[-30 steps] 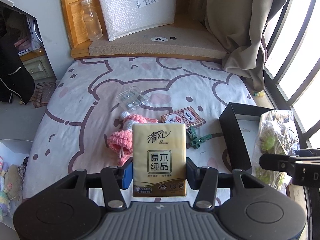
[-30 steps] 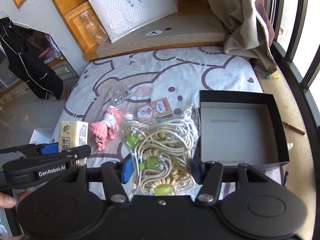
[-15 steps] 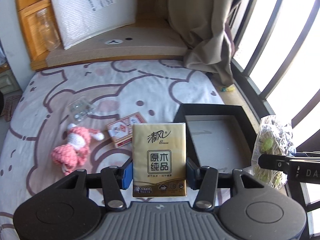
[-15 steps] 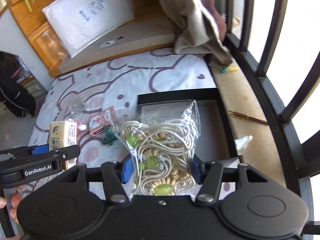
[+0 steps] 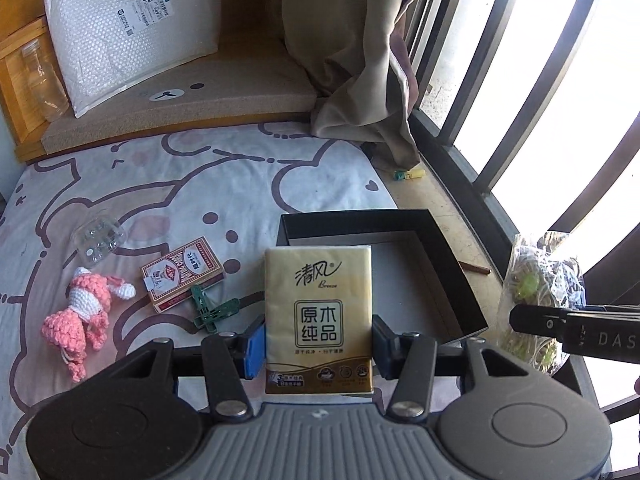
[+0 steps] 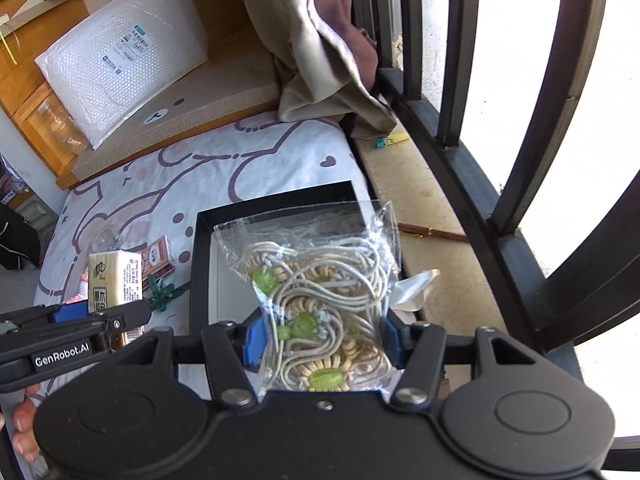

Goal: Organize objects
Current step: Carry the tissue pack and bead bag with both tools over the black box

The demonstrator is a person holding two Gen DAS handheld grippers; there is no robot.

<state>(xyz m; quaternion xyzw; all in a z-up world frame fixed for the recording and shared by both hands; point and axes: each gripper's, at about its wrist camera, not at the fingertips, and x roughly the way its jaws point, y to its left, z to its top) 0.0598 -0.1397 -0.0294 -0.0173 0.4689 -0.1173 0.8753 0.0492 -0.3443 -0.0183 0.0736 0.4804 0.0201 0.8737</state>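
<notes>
Trouble could come from the bag (image 6: 320, 300): it is slippery and floppy, so it may slide from my right gripper (image 6: 322, 340) or snag the box (image 6: 200, 248) wall when released. That gripper is clamped on its lower part, above the box. My left gripper (image 5: 318, 340) pinches the tissue pack (image 5: 318, 320) by its sides, over the box's near-left edge; dropped early, it would land on the bed (image 5: 200, 168).

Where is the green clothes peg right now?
In the left wrist view, the green clothes peg lies on the bedsheet, left of the black box, just below the card box.
</notes>
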